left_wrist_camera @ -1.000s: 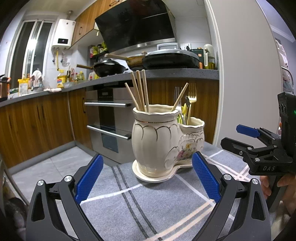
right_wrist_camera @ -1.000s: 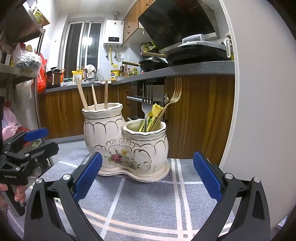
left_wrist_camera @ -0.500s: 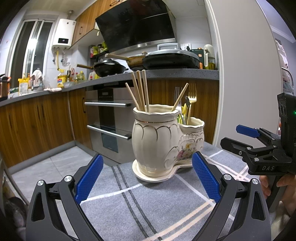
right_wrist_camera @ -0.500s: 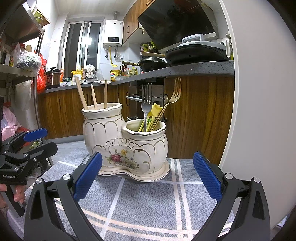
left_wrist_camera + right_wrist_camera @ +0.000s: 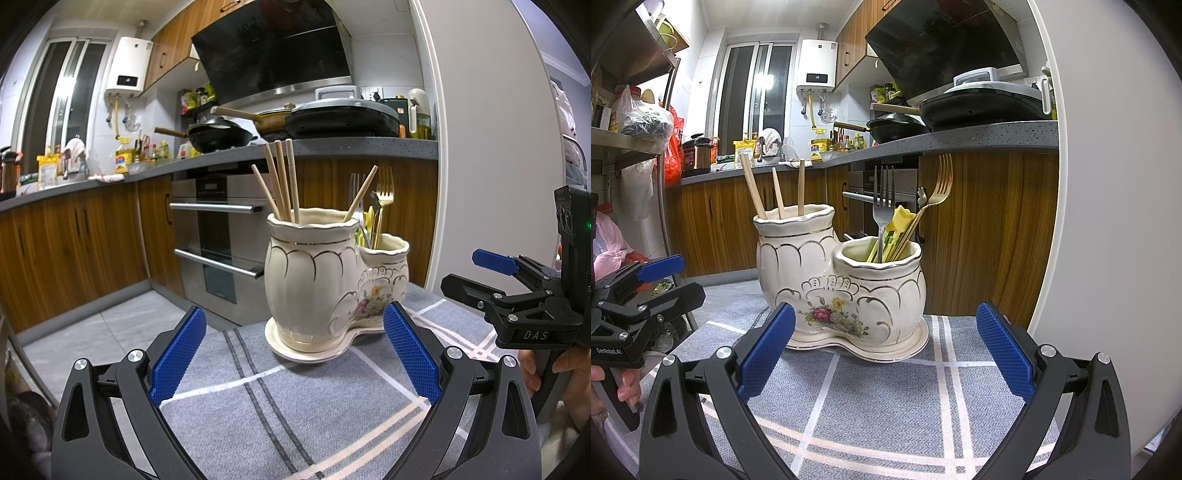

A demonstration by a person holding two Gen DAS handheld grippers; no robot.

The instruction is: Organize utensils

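Note:
A cream ceramic double utensil holder (image 5: 314, 280) (image 5: 849, 284) with a flower print stands on a grey checked tablecloth (image 5: 280, 413) (image 5: 882, 406). Several wooden chopsticks (image 5: 282, 181) (image 5: 753, 192) stick out of its taller pot. The lower pot holds a silver fork (image 5: 882, 199), a gold fork (image 5: 938, 188) (image 5: 384, 199) and a yellow utensil (image 5: 899, 225). My left gripper (image 5: 291, 354) is open and empty, just short of the holder. My right gripper (image 5: 884, 350) is open and empty too, facing the holder from its other side.
Beyond the table's far edge lie a tiled floor (image 5: 110, 328), wooden cabinets (image 5: 70, 243) and an oven (image 5: 218, 236). Pans (image 5: 221, 134) sit on the grey counter. A white wall (image 5: 491, 166) (image 5: 1115, 221) stands close on the right. A metal shelf rack (image 5: 624, 110) is at the left.

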